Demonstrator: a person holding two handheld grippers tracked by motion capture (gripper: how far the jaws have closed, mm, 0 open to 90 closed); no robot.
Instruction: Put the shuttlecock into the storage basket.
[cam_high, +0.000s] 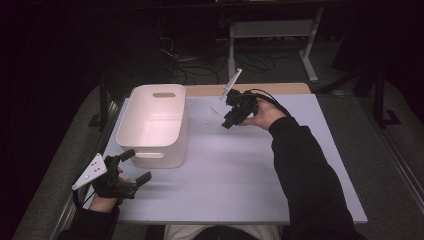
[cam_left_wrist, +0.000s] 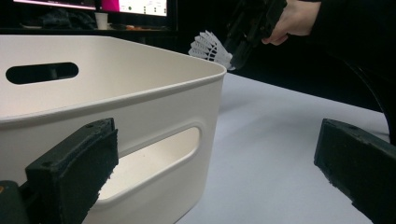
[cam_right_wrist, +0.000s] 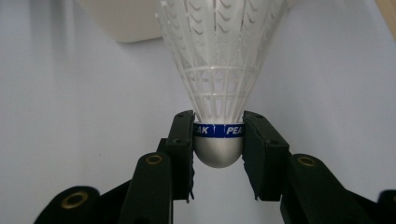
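The right gripper (cam_right_wrist: 218, 137) has its two black jaws pinched on a white plastic shuttlecock (cam_right_wrist: 219, 70), one pad on each side of the rounded grey cork base at the blue band printed with letters. The ribbed skirt flares away from the jaws, pointing toward the white storage bin (cam_right_wrist: 123, 21) at the top of the right gripper view. In the high view the right gripper (cam_high: 231, 116) is lifted above the pale table (cam_high: 240, 165), just right of the bin (cam_high: 155, 125), and the shuttlecock's skirt (cam_high: 216, 116) shows faintly at its tip, clear of the tabletop. The left gripper (cam_high: 134, 167) rests at the table's near left corner, its jaws spread apart with nothing between them, just beside the bin's near wall and handle slot (cam_left_wrist: 154, 154).
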